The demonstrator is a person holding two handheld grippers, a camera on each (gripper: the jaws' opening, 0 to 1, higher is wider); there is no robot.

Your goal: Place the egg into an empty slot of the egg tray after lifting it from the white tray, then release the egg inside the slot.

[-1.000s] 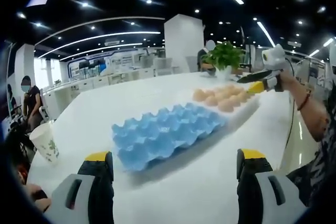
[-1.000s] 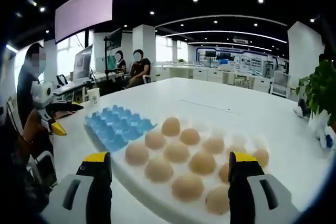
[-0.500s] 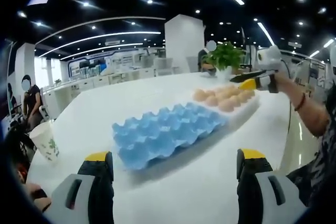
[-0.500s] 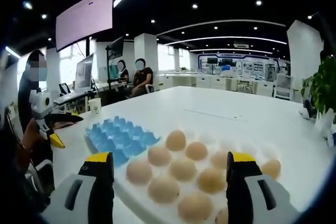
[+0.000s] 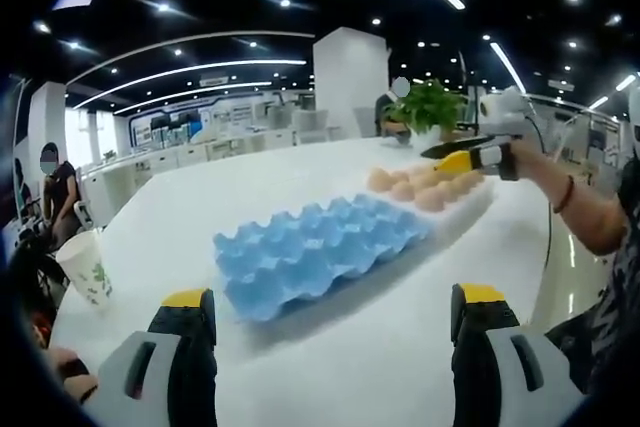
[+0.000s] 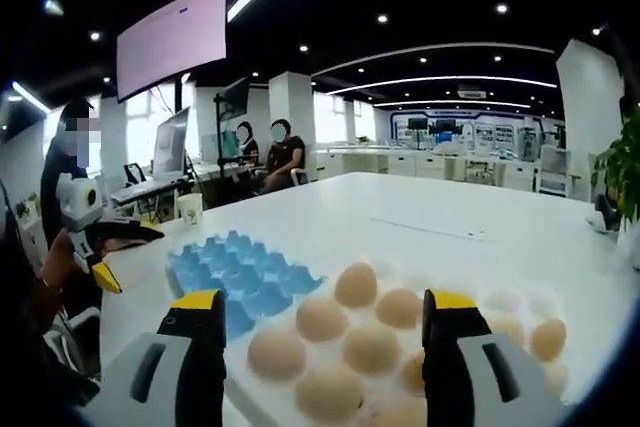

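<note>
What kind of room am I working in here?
Probably an open-plan office or showroom: a long white table, desks with a monitor where people sit, a big wall screen and strip ceiling lights.

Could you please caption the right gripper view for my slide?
Open right gripper poised over eggs in the white tray, beside the blue egg tray.

Bright ceiling strips — soft fisheye edges

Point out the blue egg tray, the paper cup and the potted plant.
blue egg tray [image 5: 315, 252]: left gripper view, middle cups.
paper cup [image 5: 86, 269]: left gripper view, side wall.
potted plant [image 5: 430, 105]: left gripper view, leaves.
</note>
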